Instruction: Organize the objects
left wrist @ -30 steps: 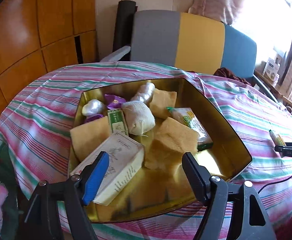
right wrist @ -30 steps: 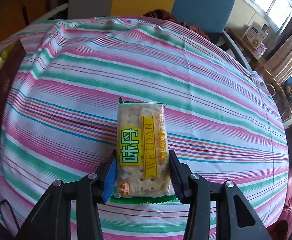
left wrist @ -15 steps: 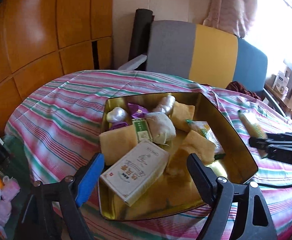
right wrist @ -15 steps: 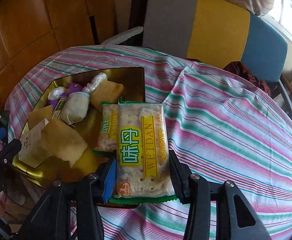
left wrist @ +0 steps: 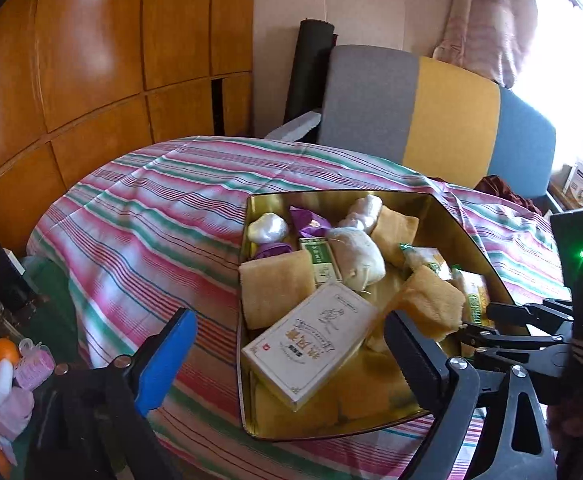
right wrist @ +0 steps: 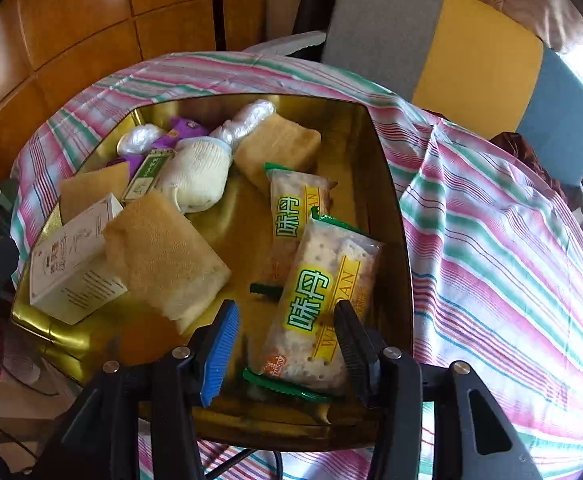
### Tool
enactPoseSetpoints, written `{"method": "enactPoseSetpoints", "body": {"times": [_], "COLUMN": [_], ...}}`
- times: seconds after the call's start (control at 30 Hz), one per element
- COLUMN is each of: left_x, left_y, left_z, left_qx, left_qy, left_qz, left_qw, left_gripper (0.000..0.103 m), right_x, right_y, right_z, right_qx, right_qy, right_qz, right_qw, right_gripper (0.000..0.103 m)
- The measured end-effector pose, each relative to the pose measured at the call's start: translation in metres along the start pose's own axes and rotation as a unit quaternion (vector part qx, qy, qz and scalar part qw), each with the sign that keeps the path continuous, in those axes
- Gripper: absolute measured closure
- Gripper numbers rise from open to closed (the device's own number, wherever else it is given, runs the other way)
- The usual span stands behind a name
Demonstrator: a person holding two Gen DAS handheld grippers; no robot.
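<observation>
A striped tablecloth covers the table, and on it sits a gold tin tray that already carries most of the clutter: a white carton at its near left corner, three yellow sponges, the biggest mid-tray, a cloth pouch and small wrapped bits along the far edge. One cracker packet lies by the right wall. A second cracker packet lies tilted inside the near right corner, between the wide-spread jaws of the right gripper, apparently released. The left gripper hovers over the tray's near edge, jaws wide and empty. No loose item shows on the cloth, so the gathering looks nearly complete.
</observation>
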State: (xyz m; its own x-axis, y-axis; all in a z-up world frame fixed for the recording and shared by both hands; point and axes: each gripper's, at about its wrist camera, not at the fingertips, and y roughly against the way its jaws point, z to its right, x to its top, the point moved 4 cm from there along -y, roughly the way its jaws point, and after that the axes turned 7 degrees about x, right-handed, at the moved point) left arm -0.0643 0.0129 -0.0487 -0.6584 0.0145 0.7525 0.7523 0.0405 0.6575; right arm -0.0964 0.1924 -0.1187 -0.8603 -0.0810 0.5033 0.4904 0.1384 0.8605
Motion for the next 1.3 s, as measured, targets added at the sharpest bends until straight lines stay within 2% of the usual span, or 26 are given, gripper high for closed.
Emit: {"method": "enactPoseSetpoints", "body": {"times": [0.2,0.37,0.6,0.67,0.9,1.3], "left_x": [-0.003,-0.003,-0.005,-0.006,-0.006,-0.008], "left_y": [0.000,0.006,0.013,0.015,0.028,0.040], "left_z": [-0.007,-0.004,0.004,0.005,0.011,0.018], "left_qx": [0.007,0.007,0.010,0.006,0.024,0.021], "left_qy": [0.009,0.013,0.013,0.016,0.008,0.000], "left_qz": [-0.002,0.007,0.005,0.007,0.027,0.041], "left_qw": [0.9999,0.9999,0.9999,0.9998,0.9993,0.9989], "left_gripper": [0.003,0.000,0.000,0.000,0.000,0.000], "right_x": [-0.007,-0.015,-0.024,-0.027,-0.037,-0.039], "right_y": [0.024,0.048,0.076,0.083,0.098,0.093], "right_z": [0.007,0.009,0.012,0.013,0.016,0.004], "right_qx": [-0.010,-0.038,-0.082,-0.088,-0.086,-0.076], "right_qy": [-0.034,-0.052,-0.063,-0.066,-0.079,-0.071], "right_qz": [0.049,0.099,0.136,0.142,0.158,0.152], "right_qw": [0.998,0.993,0.985,0.984,0.981,0.983], "right_gripper": [0.053,0.053,0.053,0.053,0.053,0.053]}}
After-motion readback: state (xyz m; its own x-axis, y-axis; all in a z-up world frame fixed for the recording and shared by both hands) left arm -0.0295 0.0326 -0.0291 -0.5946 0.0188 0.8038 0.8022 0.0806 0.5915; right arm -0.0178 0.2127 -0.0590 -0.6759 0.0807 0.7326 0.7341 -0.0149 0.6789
